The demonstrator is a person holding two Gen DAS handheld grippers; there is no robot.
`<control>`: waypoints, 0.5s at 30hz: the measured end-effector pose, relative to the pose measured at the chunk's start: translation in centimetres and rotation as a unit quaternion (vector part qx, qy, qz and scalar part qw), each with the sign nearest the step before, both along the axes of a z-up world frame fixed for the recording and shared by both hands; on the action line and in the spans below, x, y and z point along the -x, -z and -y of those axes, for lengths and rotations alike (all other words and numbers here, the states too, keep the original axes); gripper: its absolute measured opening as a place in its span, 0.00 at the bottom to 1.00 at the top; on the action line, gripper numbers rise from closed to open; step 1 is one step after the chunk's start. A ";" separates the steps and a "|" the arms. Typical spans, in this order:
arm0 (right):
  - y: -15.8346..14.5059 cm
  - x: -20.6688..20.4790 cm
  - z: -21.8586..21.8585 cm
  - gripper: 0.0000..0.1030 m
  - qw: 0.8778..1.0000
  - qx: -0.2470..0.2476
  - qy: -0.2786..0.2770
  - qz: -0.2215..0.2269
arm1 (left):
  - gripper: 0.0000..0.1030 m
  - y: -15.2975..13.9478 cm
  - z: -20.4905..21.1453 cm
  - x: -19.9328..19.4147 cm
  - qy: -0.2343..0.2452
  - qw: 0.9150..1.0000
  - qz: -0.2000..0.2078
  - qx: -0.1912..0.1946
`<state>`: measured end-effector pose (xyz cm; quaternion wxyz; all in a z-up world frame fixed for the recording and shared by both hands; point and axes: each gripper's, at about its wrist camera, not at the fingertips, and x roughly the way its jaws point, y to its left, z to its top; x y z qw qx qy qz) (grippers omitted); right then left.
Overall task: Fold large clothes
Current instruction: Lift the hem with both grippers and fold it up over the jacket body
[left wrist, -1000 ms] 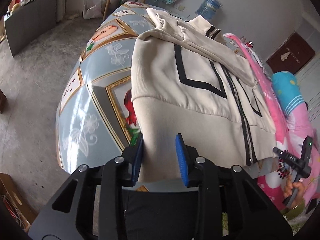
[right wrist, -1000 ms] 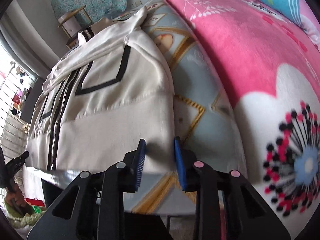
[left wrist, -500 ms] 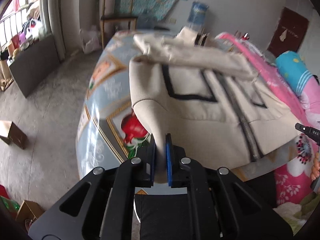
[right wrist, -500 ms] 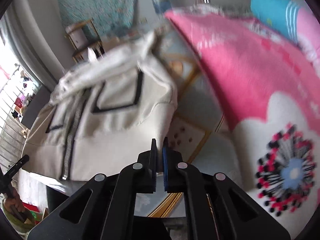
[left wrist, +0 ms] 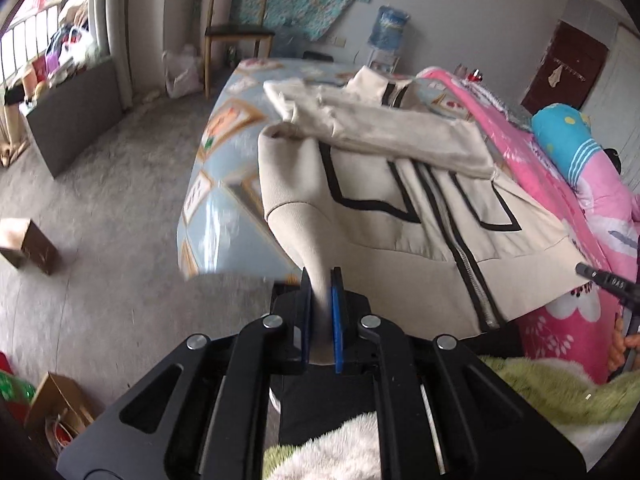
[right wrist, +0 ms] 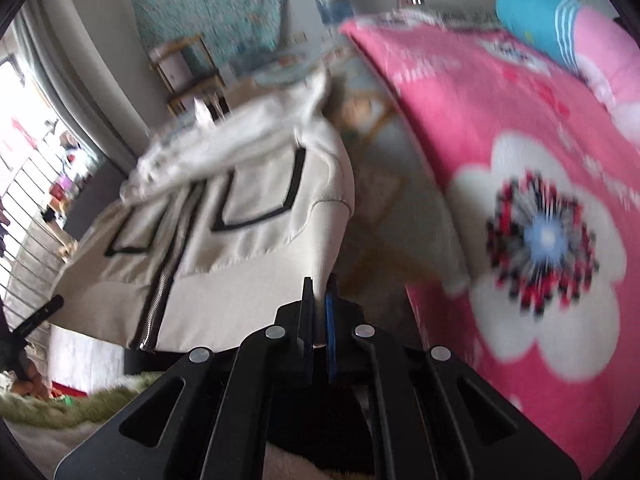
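Observation:
A cream zip jacket (left wrist: 400, 200) with black trim lies front up on the blue patterned bed (left wrist: 224, 148), its sleeves folded across the chest. My left gripper (left wrist: 321, 284) is shut on the jacket's ribbed hem at its left corner, and that corner is lifted off the bed. In the right wrist view the same jacket (right wrist: 224, 240) is blurred. My right gripper (right wrist: 319, 292) is shut on the hem at the opposite corner, also raised. The tip of the right gripper (left wrist: 608, 280) shows at the far right of the left wrist view.
A pink flowered blanket (right wrist: 520, 200) covers the bed's right side, with a blue and pink pillow (left wrist: 568, 148) behind it. A wooden chair (left wrist: 236, 36), a water bottle (left wrist: 388, 28) and a dark cabinet (left wrist: 72, 120) stand beyond. Cardboard boxes (left wrist: 28, 244) sit on the grey floor.
Both grippers went from open around the hem to shut on it. Both have since pulled back and upward, lifting the jacket's bottom corners off the bed.

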<state>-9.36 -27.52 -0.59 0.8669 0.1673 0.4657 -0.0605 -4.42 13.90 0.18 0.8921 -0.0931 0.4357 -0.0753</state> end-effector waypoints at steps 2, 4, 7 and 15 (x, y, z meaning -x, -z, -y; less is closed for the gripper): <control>0.5 -0.8 0.0 0.05 1.000 -0.006 0.000 0.000 | 0.08 0.9 -0.1 -0.7 -0.004 1.000 -0.009 0.005; -0.7 -3.2 0.5 0.05 1.000 0.003 -0.008 0.027 | 0.08 0.5 -0.4 -2.4 -0.001 1.000 -0.001 0.013; -2.8 -6.8 1.0 0.05 0.997 0.015 -0.020 0.067 | 0.08 -1.1 -0.8 -5.8 0.000 1.000 0.023 0.013; 0.0 -21.3 3.4 0.19 0.999 -0.033 -0.005 0.038 | 0.33 -0.3 -1.3 -17.4 -0.047 0.998 0.031 -0.033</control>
